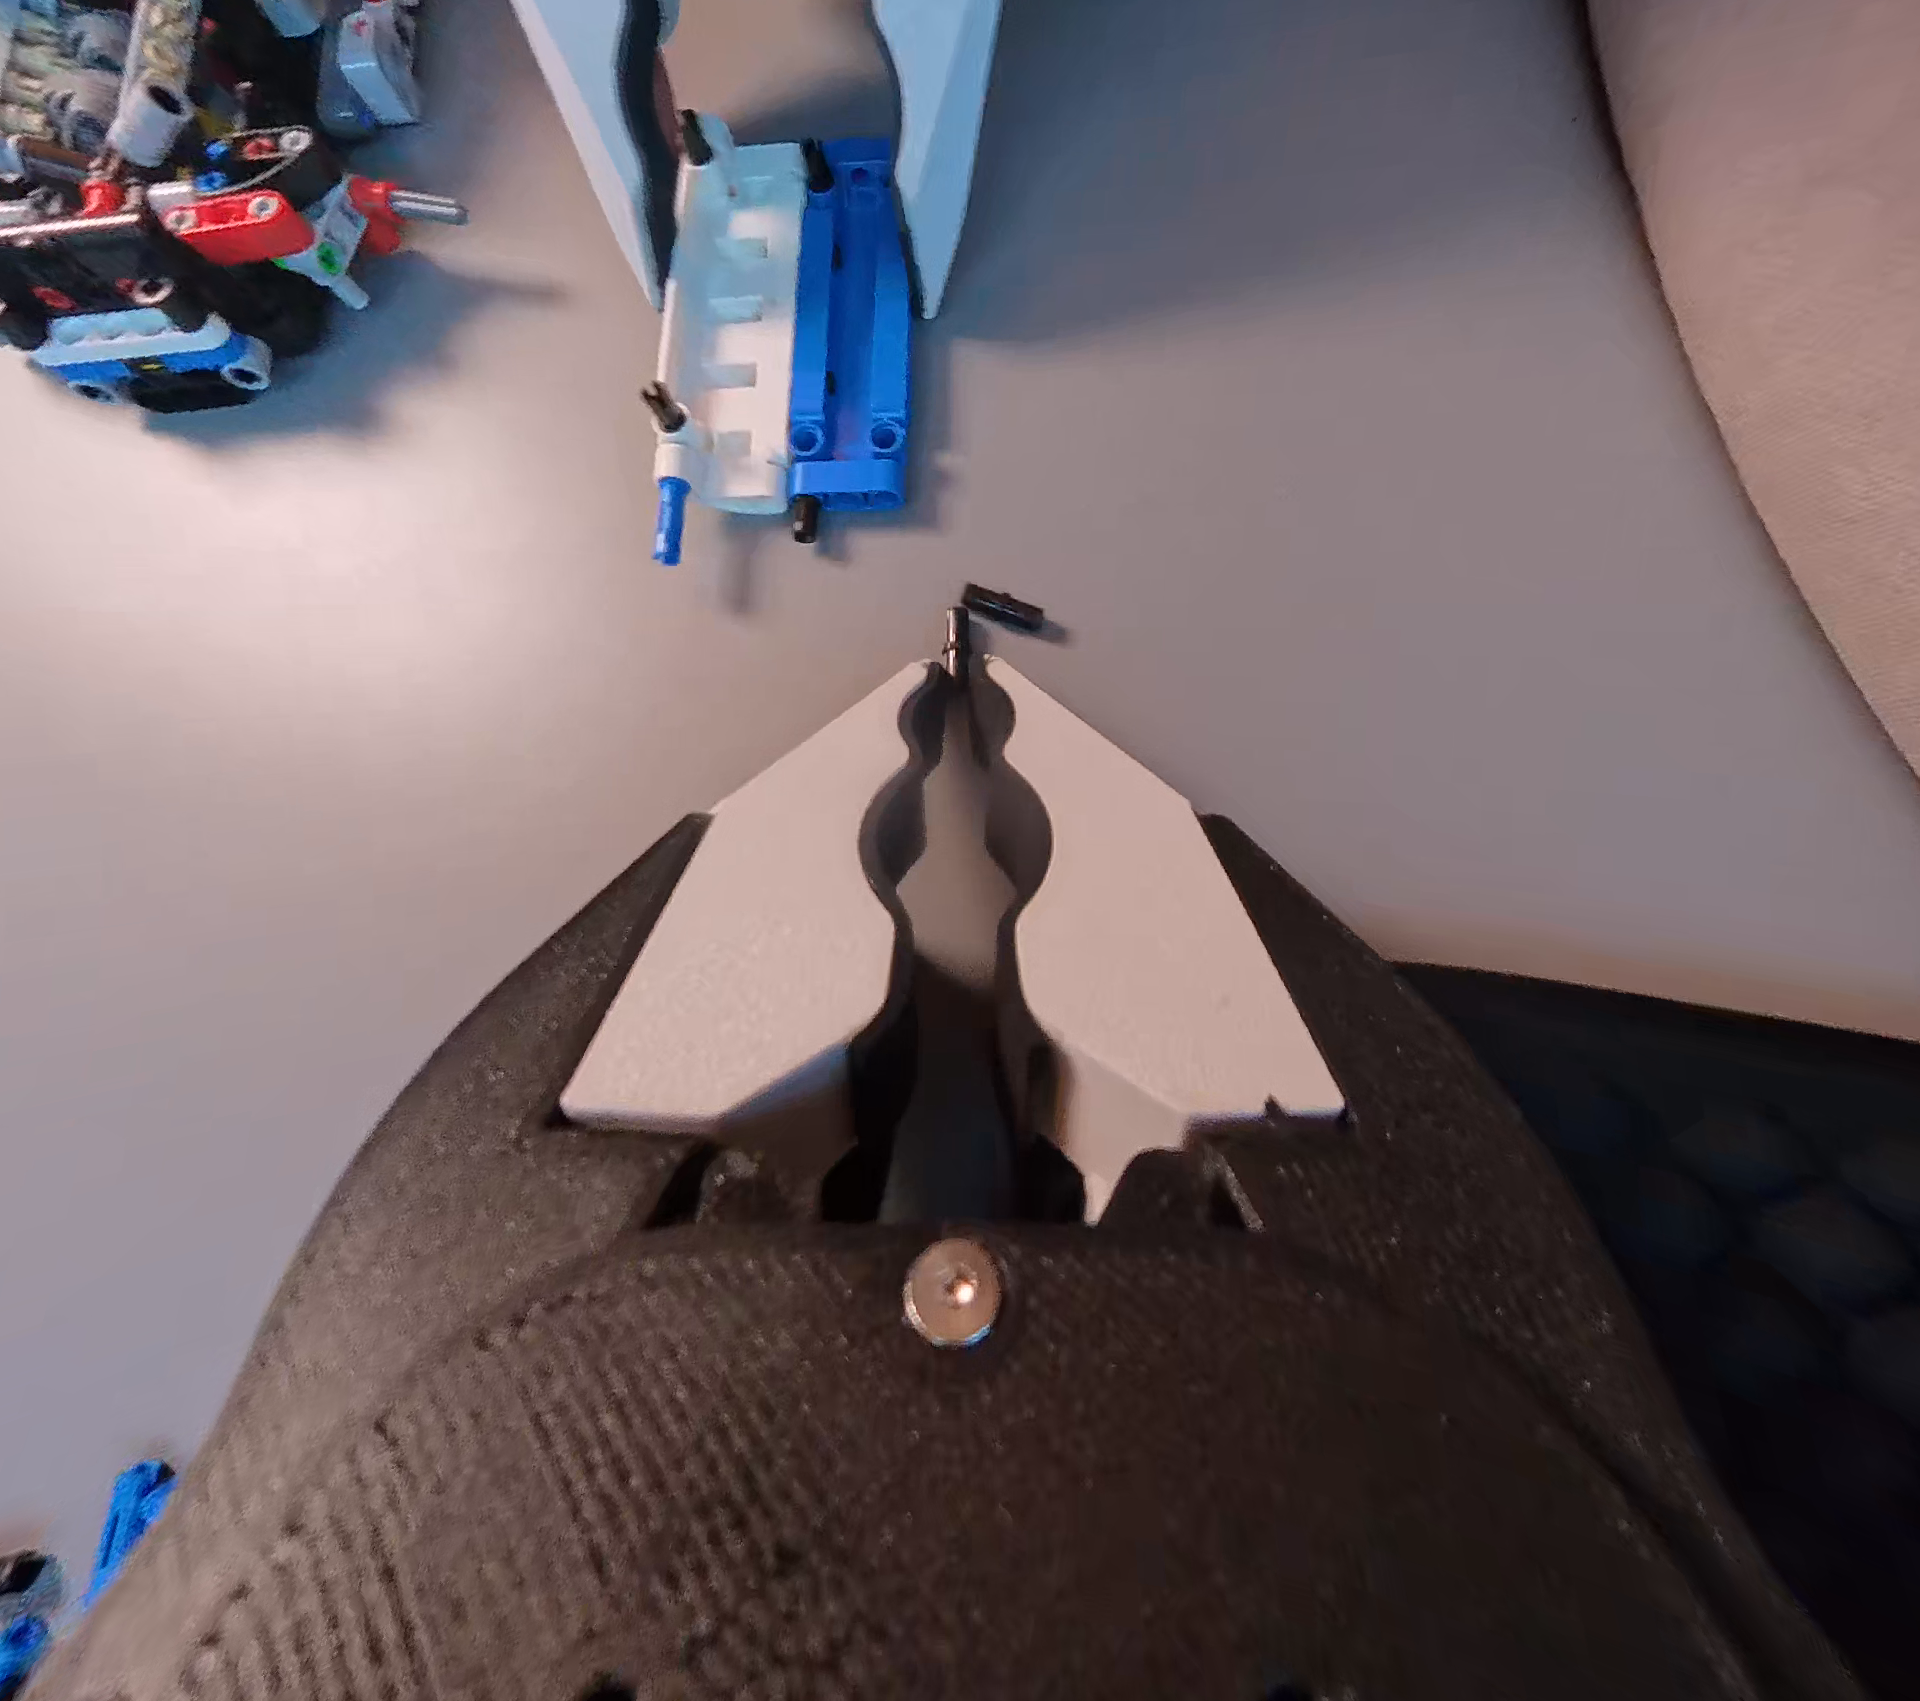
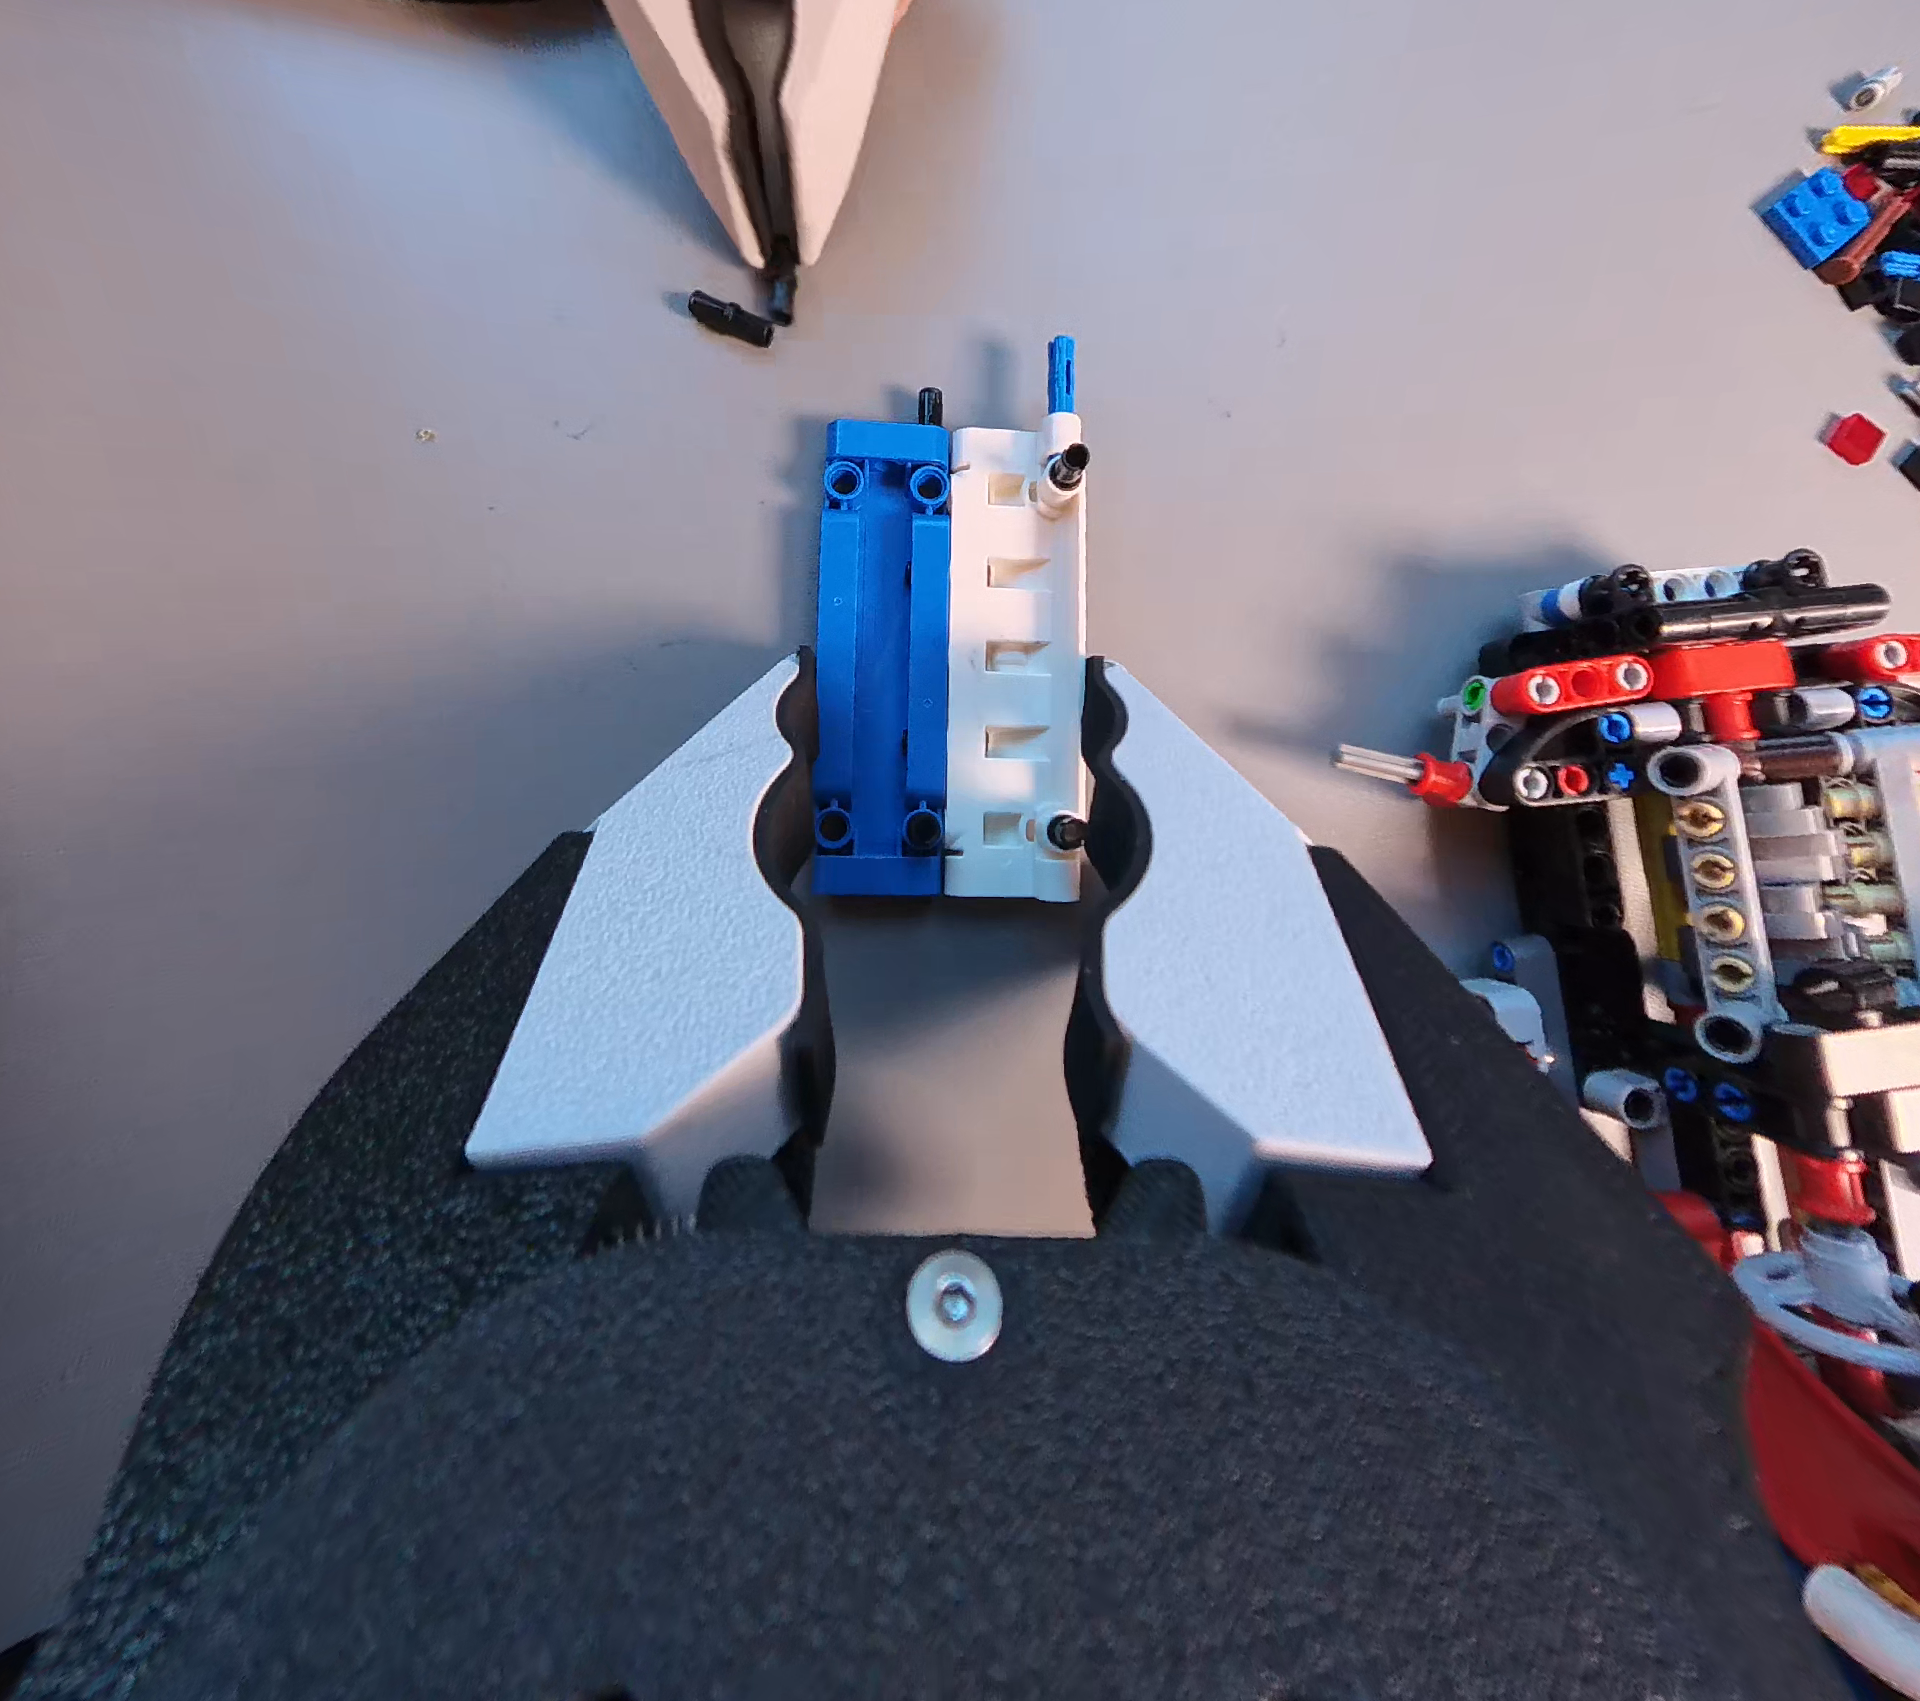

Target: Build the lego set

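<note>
A blue-and-white lego sub-assembly (image 2: pixel 951 664) lies flat on the grey table, with black pins and a blue axle pin sticking out of it. My right gripper (image 2: pixel 948 675) is shut on its near half, one finger on the blue side and one on the white side. It also shows in the left wrist view (image 1: pixel 800 332), held by the right gripper (image 1: pixel 790 301). My left gripper (image 1: pixel 958 664) is shut on a small black pin (image 1: pixel 954 638), just above the table. A second black pin (image 1: pixel 1003 607) lies loose beside it. In the right wrist view the left gripper (image 2: pixel 779 269) holds the held pin (image 2: pixel 781 295) next to the loose pin (image 2: pixel 730 319).
A large part-built lego model in black, red and white (image 2: pixel 1704 841) stands to the right of my right gripper; it shows at the top left of the left wrist view (image 1: pixel 156 197). Loose bricks (image 2: pixel 1860 228) lie at the far right. A beige cushioned edge (image 1: pixel 1766 197) borders the table. Spacing between my two grippers at the tips: around 9 cm.
</note>
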